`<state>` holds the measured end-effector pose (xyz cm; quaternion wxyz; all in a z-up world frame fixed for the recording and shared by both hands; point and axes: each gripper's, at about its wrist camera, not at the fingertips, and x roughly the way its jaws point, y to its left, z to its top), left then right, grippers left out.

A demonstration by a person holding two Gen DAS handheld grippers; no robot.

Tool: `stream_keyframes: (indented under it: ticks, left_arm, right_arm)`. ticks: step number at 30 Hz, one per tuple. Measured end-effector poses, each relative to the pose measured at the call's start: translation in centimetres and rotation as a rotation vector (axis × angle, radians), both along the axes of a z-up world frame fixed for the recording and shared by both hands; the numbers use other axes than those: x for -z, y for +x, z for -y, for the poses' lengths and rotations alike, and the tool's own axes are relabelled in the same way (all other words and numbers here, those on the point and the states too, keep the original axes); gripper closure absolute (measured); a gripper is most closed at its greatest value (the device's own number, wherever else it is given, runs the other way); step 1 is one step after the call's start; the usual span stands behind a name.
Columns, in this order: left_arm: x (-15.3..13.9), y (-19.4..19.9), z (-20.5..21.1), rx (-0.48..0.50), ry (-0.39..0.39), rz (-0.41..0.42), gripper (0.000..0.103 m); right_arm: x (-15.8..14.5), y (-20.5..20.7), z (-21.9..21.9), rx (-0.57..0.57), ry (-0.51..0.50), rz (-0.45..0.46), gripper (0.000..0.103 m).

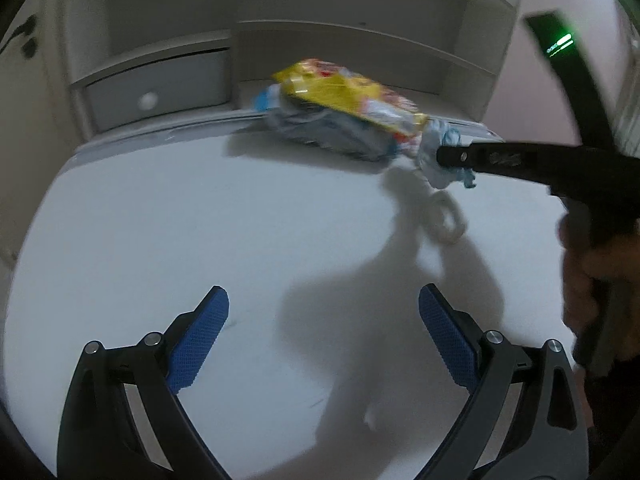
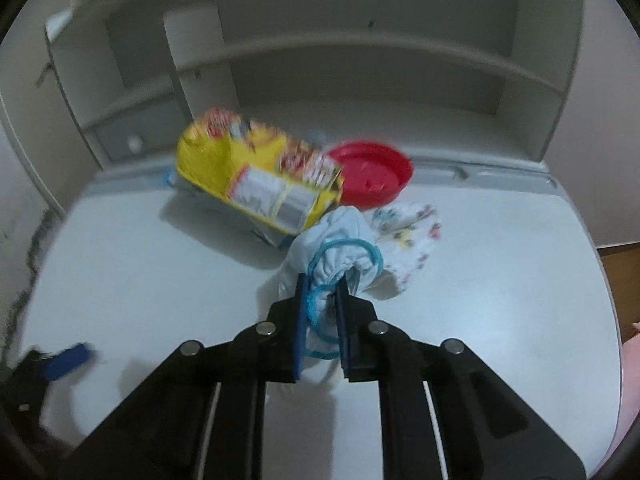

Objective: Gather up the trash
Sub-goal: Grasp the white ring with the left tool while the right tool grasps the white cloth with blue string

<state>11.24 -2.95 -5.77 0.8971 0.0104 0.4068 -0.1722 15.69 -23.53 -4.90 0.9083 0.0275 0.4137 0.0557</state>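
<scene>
On the white counter (image 2: 120,260) lie one yellow snack wrapper (image 2: 256,176), one red lid (image 2: 376,176), one light blue face mask (image 2: 340,248), one white patterned cloth (image 2: 412,236) and one blue-and-white packet (image 1: 332,132) under the wrapper. Two grippers appear.

white table (image 2: 140,264), yellow wrapper (image 2: 256,176), red lid (image 2: 372,172)

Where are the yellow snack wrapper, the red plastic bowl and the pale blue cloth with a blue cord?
yellow snack wrapper (image 2: 224,160): right wrist view, on its plain yellow panel.
red plastic bowl (image 2: 372,172): right wrist view, on its inner floor.
pale blue cloth with a blue cord (image 2: 340,236): right wrist view, on the bunched fabric above the gripper.
</scene>
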Motion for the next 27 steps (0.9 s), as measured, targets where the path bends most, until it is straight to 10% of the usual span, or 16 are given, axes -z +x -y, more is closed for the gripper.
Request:
stream_keyframes:
  ticks: [15, 17, 21, 27]
  left_arm:
    - [2.0, 6.3, 13.0, 0.137, 0.171, -0.063, 0.013]
    - [1.9, 6.3, 13.3, 0.141, 0.174, -0.05, 0.018]
    - [1.4, 5.9, 14.4, 0.166, 0.183, -0.025, 0.068]
    - [0.4, 3.5, 20.6, 0.259, 0.153, -0.019, 0.07]
  right_arm:
    - [-0.1, -10.6, 15.0, 0.191, 0.091, -0.013, 0.089]
    - [0.5, -11.9, 17.0, 0.226, 0.097, -0.02, 0.089]
    - [1.1, -15.2, 21.2, 0.308, 0.12, -0.016, 0.089]
    - [2.3, -21.0, 28.5, 0.494, 0.117, -0.009, 0.089]
